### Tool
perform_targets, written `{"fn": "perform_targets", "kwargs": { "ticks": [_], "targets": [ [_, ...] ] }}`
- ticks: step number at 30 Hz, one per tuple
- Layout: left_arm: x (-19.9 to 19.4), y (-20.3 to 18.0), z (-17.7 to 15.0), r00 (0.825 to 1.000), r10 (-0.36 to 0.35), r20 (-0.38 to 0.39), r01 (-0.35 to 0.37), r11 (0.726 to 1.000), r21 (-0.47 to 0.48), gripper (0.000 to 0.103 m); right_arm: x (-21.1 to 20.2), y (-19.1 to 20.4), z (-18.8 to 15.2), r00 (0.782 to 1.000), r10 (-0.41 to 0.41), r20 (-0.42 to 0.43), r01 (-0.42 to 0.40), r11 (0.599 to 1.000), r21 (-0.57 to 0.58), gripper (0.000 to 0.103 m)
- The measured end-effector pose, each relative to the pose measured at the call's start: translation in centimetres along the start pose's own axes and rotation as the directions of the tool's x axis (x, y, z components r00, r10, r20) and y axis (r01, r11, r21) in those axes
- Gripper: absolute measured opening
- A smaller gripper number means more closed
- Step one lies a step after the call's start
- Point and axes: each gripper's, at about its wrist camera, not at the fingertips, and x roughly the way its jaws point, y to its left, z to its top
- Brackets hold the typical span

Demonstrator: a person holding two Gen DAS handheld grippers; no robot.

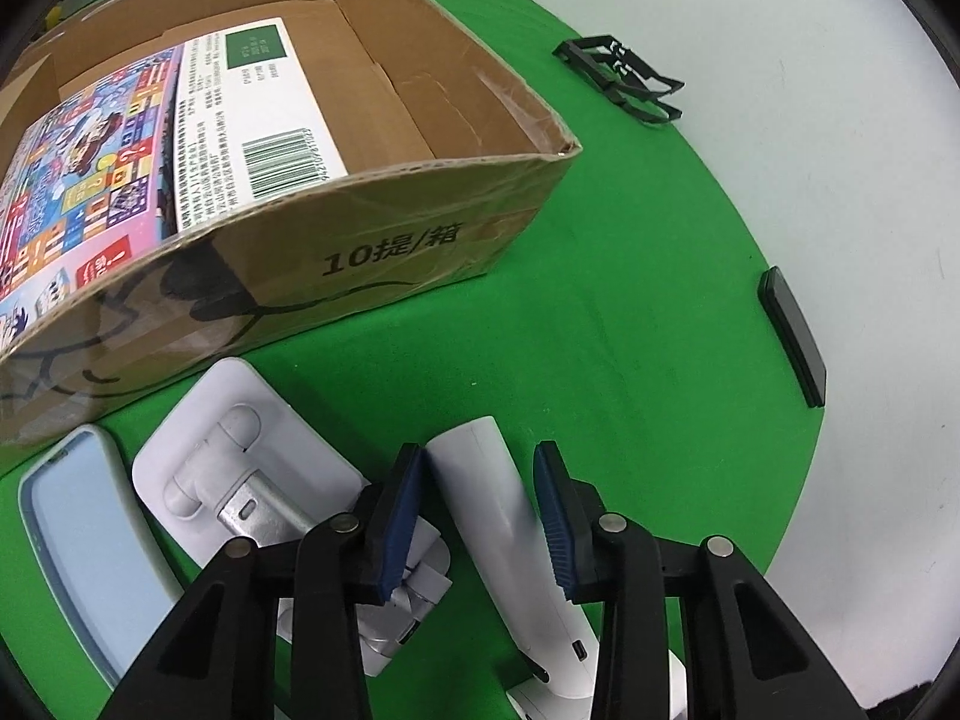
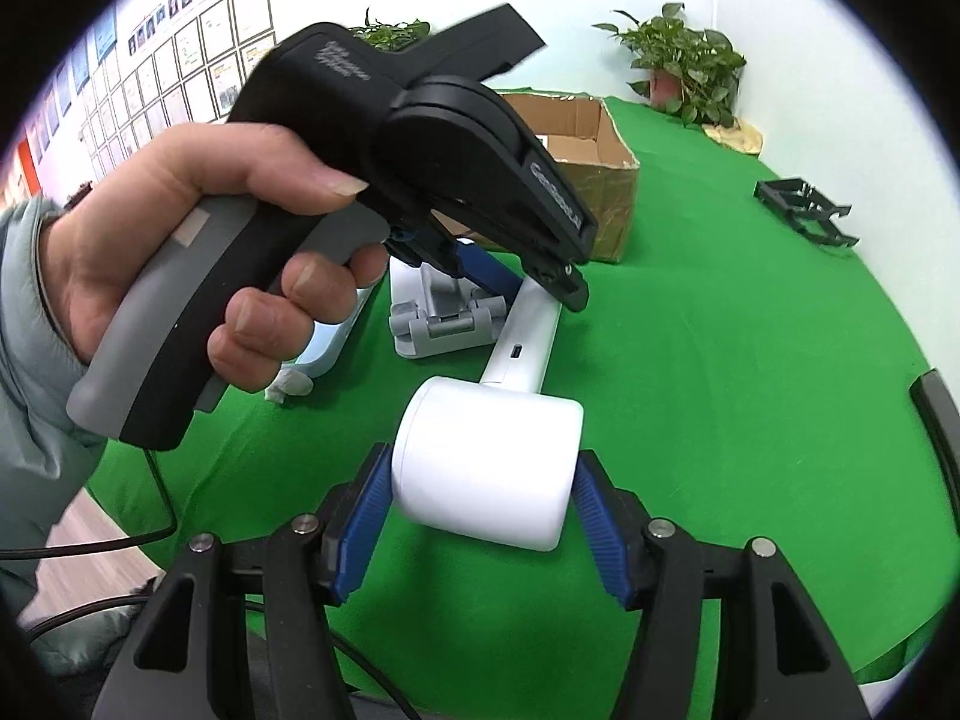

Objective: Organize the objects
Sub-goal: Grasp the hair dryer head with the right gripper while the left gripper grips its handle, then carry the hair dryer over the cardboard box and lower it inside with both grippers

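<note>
A white hand-held device lies on the green cloth (image 1: 630, 312), with a slim handle (image 1: 480, 480) and a thick cylindrical head (image 2: 486, 462). My left gripper (image 1: 480, 456) points down over the handle, its blue pads (image 1: 402, 516) pressed on both sides. In the right wrist view a hand holds that left gripper (image 2: 534, 285) over the handle (image 2: 528, 336). My right gripper (image 2: 483, 456) is shut on the head, one pad against each side. The open cardboard box (image 1: 420, 210) stands just beyond, with a colourful printed pack (image 1: 120, 150) inside.
A white folding stand (image 1: 240, 456) and a pale blue case (image 1: 78, 528) lie left of the handle, close to the box. A black wire frame (image 1: 624, 78) and a black flat bar (image 1: 792, 336) lie to the right. Potted plants (image 2: 678, 66) stand at the far edge.
</note>
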Motion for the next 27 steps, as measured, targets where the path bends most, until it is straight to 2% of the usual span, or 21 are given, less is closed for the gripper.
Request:
{"fn": "perform_targets", "kwargs": {
  "ticks": [4, 10, 14, 18, 23, 27],
  "targets": [
    [0.2, 0.1, 0.5, 1.0, 0.006, -0.023, -0.006, 1.0, -0.021, 0.034, -0.2, 0.5, -0.1, 1.0, -0.027, 0.011, 0.027, 0.999, -0.019, 0.059],
    [-0.5, 0.0, 0.5, 1.0, 0.03, -0.006, -0.03, 0.999, -0.03, 0.031, 0.1, -0.1, 0.2, 1.0, -0.018, 0.013, 0.018, 1.0, 0.003, 0.059],
    [-3.1, -0.7, 0.6, 0.996, 0.035, 0.079, -0.032, 0.999, -0.044, 0.028, 0.3, -0.2, 0.2, 1.0, -0.015, 0.013, 0.015, 1.0, 0.014, 0.059],
    [-6.8, -1.7, 1.0, 0.985, 0.031, 0.171, -0.024, 0.999, -0.041, 0.027, 0.7, -0.6, 0.7, 1.0, -0.011, 0.026, 0.01, 0.999, 0.038, 0.058],
    [-11.1, -2.8, 1.8, 0.956, 0.059, 0.287, -0.055, 0.998, -0.02, 0.026, 0.7, -0.9, 2.5, 0.997, -0.01, 0.075, 0.006, 0.999, 0.054, 0.057],
    [-13.7, -3.2, 3.5, 0.937, 0.065, 0.344, -0.068, 0.998, -0.002, 0.026, 0.8, -1.1, 4.7, 0.994, -0.013, 0.113, 0.006, 0.998, 0.055, 0.057]
  ]
}}
